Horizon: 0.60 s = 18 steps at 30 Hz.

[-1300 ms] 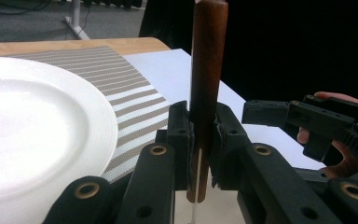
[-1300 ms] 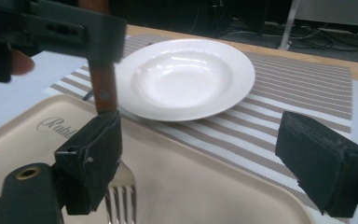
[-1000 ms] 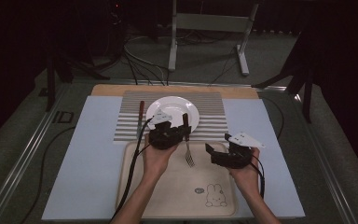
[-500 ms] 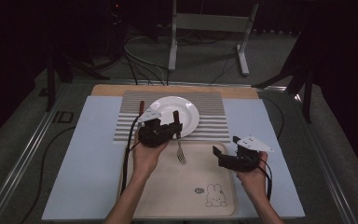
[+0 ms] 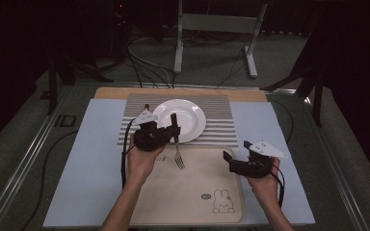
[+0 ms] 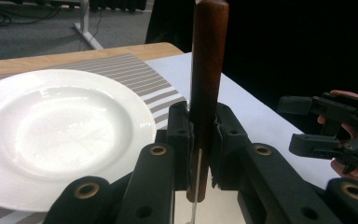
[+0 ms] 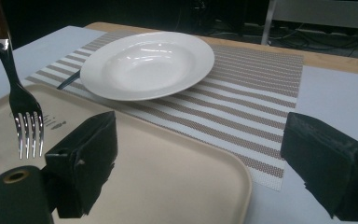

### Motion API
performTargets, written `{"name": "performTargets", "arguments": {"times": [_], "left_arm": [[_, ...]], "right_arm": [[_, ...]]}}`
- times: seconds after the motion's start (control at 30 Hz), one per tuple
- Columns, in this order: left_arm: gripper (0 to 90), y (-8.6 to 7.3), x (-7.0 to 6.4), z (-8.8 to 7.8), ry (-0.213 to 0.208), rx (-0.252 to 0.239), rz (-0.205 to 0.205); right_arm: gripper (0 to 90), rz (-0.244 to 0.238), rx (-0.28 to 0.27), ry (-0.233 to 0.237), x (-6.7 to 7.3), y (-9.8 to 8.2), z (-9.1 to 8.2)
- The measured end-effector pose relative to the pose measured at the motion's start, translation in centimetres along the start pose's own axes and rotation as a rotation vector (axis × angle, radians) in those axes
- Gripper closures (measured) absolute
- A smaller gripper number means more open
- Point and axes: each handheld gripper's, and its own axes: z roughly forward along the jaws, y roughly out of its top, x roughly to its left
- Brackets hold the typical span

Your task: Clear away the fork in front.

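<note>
My left gripper (image 5: 173, 130) is shut on the brown wooden handle of a fork (image 5: 178, 156). The fork hangs tines down over the far edge of the beige tray (image 5: 197, 192). In the left gripper view the fork handle (image 6: 207, 70) stands upright between the jaws of the left gripper (image 6: 200, 135). A white plate (image 5: 180, 120) sits just beyond on a striped placemat (image 5: 221, 130). My right gripper (image 5: 236, 150) is open and holds nothing, over the tray's right edge. In the right gripper view the right gripper (image 7: 200, 158) faces the fork (image 7: 25, 121) and the plate (image 7: 147, 63).
A dark utensil handle (image 7: 70, 80) lies on the placemat (image 7: 251, 93) at the plate's left edge. The tray (image 7: 168, 186) has a bunny print (image 5: 221, 202) near its front right. A pale blue mat (image 5: 86, 168) covers the table around it. Cables and a metal stand (image 5: 217, 29) lie beyond.
The left gripper has moved left and toward the plate with the fork, which now hangs more upright. The right gripper has drawn back to the right, away from the fork.
</note>
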Motion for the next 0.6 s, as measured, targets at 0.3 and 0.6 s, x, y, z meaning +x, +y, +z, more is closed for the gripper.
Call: {"name": "performTargets", "arguments": {"times": [0.3, 0.6], "left_arm": [[80.1, 0.0, 0.6, -1.2, 0.002, 0.009, 0.010], [80.1, 0.0, 1.0, -2.1, -0.005, 0.018, 0.024]], "right_arm": [[11.3, -0.006, -0.012, -0.011, -0.1, 0.0, -0.3], [11.4, -0.014, -0.008, -0.011, -0.2, -0.2, -0.2]]}}
